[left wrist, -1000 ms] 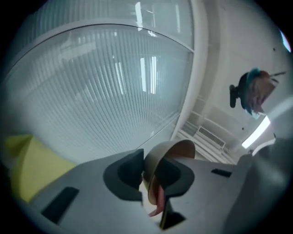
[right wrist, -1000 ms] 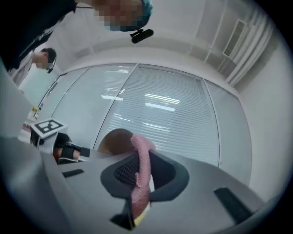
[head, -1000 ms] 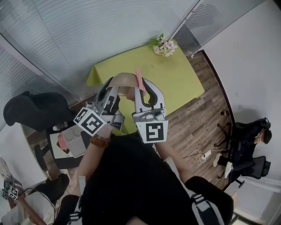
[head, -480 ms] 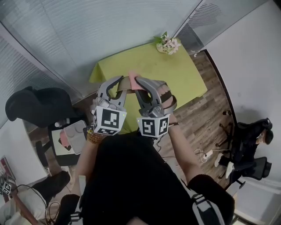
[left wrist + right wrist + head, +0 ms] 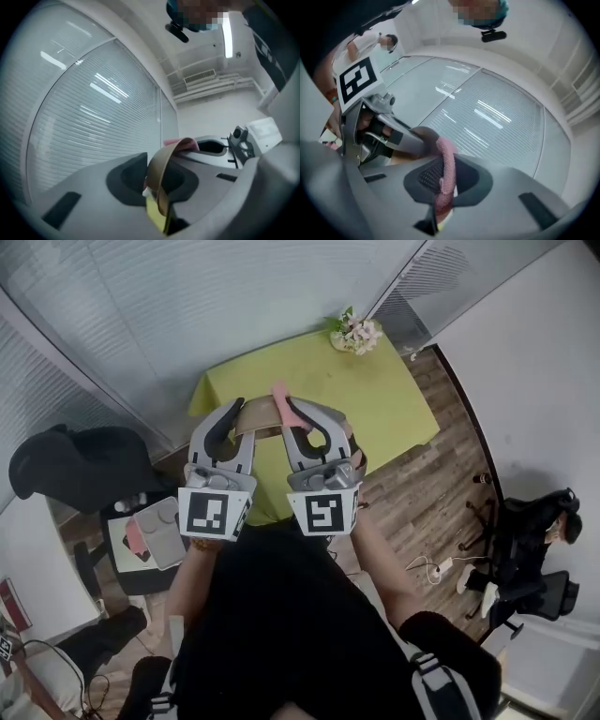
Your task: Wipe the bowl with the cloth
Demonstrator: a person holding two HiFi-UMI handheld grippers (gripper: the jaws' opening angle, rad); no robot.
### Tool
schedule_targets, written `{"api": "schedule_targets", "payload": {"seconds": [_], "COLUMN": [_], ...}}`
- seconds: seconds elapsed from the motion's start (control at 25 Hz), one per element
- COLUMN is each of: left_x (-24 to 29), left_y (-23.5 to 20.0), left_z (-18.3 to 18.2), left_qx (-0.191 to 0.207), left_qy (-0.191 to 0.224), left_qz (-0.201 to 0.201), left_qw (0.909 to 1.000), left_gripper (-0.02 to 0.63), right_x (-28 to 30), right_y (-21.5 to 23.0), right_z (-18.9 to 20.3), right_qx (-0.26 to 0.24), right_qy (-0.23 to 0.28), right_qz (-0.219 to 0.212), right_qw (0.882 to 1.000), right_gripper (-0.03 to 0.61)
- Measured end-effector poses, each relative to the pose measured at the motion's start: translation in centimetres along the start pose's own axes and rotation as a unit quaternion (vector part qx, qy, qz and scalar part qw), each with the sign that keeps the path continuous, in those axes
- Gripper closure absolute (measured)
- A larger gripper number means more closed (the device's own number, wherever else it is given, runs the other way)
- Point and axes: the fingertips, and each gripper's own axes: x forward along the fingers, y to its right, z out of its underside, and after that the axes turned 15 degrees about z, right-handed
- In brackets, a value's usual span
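Jaws on bowl (image 5: 161,164) rim and on cloth (image 5: 446,161), both held up above the green table (image 5: 375,399).
Clamps the bowl only by its thin rim in the left gripper (image 5: 157,185), jaws just now closing on it; pinches the pink cloth in the nearly shut right gripper (image 5: 442,183), near the bowl's edge. Probably risks twisting the bowl out of so small a hold under wiping pressure, then a drop. Shows no readable brand or writing, only square markers on the cubes (image 5: 211,514).
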Motion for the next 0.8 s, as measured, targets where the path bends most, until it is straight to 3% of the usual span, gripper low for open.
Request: {"api": "schedule_targets", "payload": {"seconds": [0.12, 0.2, 0.32, 0.36, 0.4, 0.48, 0.52, 0.6, 0.68, 0.8], "left_x": [-0.7, -1.3, -2.1, -2.0, -1.7, -0.8, -0.2, 0.7, 1.1, 1.7], "left_y": [-0.5, -0.9, -1.6, -1.7, -1.7, -1.3, -0.8, 0.4, 0.8, 1.4], "left_z": [-0.1, 0.0, 0.7, 1.0, 1.4, 2.4, 3.0, 4.2, 4.9, 4.8], "left_qx": [-0.091, -0.165, -0.262, -0.282, -0.287, -0.251, -0.220, -0.150, -0.071, 0.049], "left_qy": [0.049, 0.095, 0.155, 0.163, 0.158, 0.109, 0.072, -0.002, -0.061, -0.116], "left_qz": [0.014, 0.007, -0.011, -0.012, -0.011, 0.006, 0.026, 0.069, 0.083, 0.075], "left_qw": [0.9945, 0.9816, 0.9526, 0.9456, 0.9449, 0.9618, 0.9725, 0.9863, 0.9921, 0.9891], "left_gripper": [0.565, 0.563, 0.558, 0.557, 0.554, 0.549, 0.541, 0.538, 0.522, 0.522], "right_x": [-0.3, -0.2, -0.1, -0.1, -0.2, 0.0, 0.1, 0.2, -0.1, -0.5], "right_y": [0.7, 1.2, 1.3, 1.3, 1.2, 1.2, 1.4, 1.7, 1.3, -0.5], "right_z": [0.1, -0.5, -0.5, 0.0, 0.7, 2.2, 2.8, 3.4, 3.7, 2.9], "right_qx": [0.097, 0.178, 0.266, 0.290, 0.308, 0.303, 0.271, 0.146, -0.002, -0.139], "right_qy": [-0.019, -0.013, -0.018, -0.029, -0.043, -0.065, -0.066, -0.058, -0.052, -0.010], "right_qz": [0.008, 0.023, 0.023, 0.019, 0.017, 0.015, 0.014, 0.007, -0.005, -0.034], "right_qw": [0.995, 0.984, 0.964, 0.956, 0.950, 0.951, 0.960, 0.987, 0.999, 0.990], "right_gripper": [0.558, 0.558, 0.558, 0.557, 0.554, 0.555, 0.558, 0.560, 0.560, 0.560]}}
